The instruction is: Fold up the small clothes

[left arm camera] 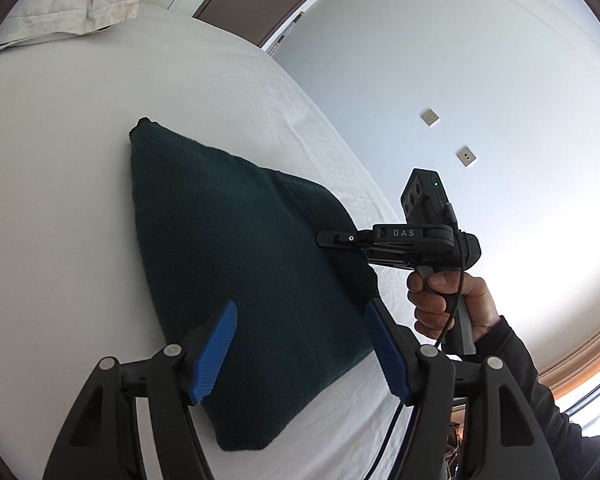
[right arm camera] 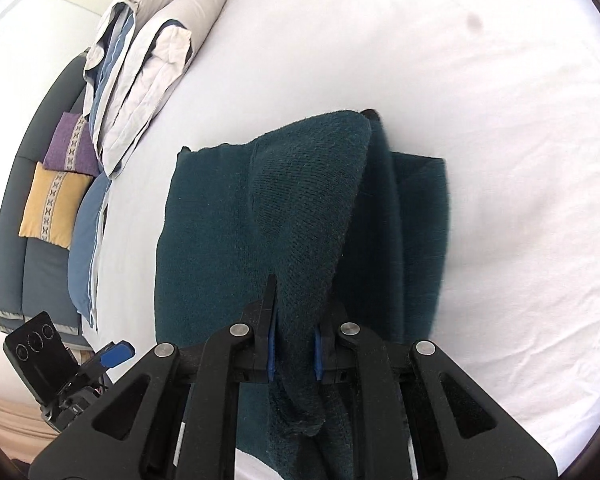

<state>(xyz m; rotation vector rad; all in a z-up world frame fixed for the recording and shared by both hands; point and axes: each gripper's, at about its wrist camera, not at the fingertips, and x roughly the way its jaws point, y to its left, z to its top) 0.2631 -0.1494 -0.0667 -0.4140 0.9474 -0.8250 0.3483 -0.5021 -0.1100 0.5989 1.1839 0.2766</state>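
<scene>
My right hand-held gripper pinches a raised fold of the dark green sweater on the bed, while my left hand-held gripper hovers spread over its near edge, long axis running away from me

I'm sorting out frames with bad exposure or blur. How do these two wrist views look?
Left wrist view: bright haze washes out the wall beside the right gripper; the dark green sweater stays sharp. Right wrist view: the white sheet is nearly blown out, the sweater's right edge is smeared, and the fisheye bends the bedding.
</scene>
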